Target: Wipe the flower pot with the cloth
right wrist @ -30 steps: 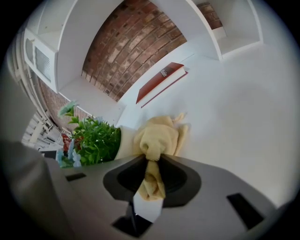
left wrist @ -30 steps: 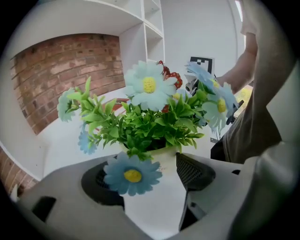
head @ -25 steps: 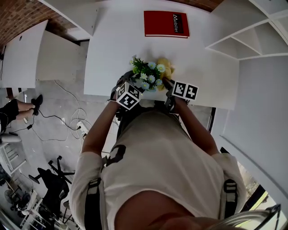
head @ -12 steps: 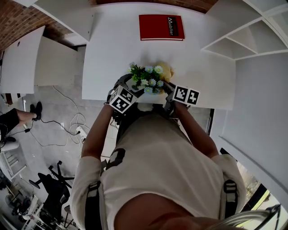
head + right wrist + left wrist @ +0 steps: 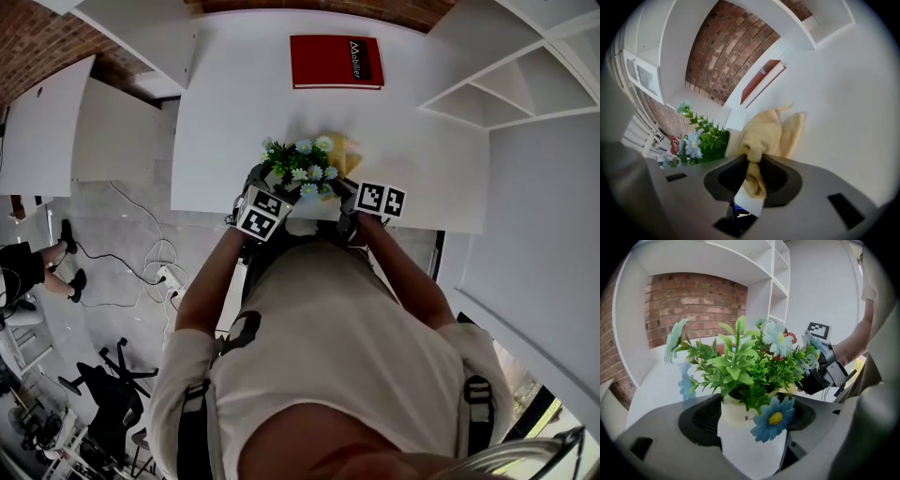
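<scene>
Clamping flower pot, left gripper jaws, right gripper jaws just tightening on cloth

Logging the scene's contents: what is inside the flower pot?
Green leaves and pale blue flowers fill the white flower pot. Soil or filler beneath cannot be seen; the foliage covers the opening.

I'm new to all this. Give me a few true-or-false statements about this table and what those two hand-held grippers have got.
1. The left hand-held gripper holds the pot. True.
2. The cloth is blue. False: it is yellow.
3. The right hand-held gripper grips the cloth. True; its jaws have just been closing on it.
4. The book touches the pot. False: it lies apart, at the far side of the table.
</scene>
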Available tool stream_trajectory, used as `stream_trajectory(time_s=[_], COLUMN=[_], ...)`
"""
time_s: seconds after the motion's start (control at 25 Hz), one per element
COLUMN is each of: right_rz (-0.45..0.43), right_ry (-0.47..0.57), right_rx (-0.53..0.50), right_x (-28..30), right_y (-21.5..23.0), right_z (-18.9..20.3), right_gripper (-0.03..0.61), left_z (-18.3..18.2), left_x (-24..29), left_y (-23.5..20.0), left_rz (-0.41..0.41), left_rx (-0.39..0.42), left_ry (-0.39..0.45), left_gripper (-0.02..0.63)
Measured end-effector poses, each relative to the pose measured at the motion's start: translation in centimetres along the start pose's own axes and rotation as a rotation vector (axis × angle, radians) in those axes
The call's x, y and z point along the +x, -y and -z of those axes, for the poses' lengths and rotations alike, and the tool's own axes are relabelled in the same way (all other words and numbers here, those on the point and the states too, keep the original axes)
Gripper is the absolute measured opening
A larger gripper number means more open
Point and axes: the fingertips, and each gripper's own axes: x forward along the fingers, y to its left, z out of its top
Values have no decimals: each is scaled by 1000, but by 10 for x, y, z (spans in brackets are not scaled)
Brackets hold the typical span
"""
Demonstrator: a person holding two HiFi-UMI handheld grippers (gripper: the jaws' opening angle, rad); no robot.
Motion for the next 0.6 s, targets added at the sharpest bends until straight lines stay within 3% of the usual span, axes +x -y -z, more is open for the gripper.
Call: stream_trajectory(time_s=[0.16, 0.52, 0.6], right_rz=[14, 39, -13], right_ry=[-18, -100, -88], right_rx=[-29, -89, -85], right_x=[10, 14, 6], right_y=[1, 1, -14], right_z=[6, 9, -1], right_gripper=[80, 80, 88], left_z=[5, 7, 6], left_x=[-7, -9, -8], left_y=[-2, -7, -10], left_rz=[-95, -149, -180], left_rx=[-76, -109, -139], left_ry=[25, 23, 26], left_gripper=[364, 364, 364])
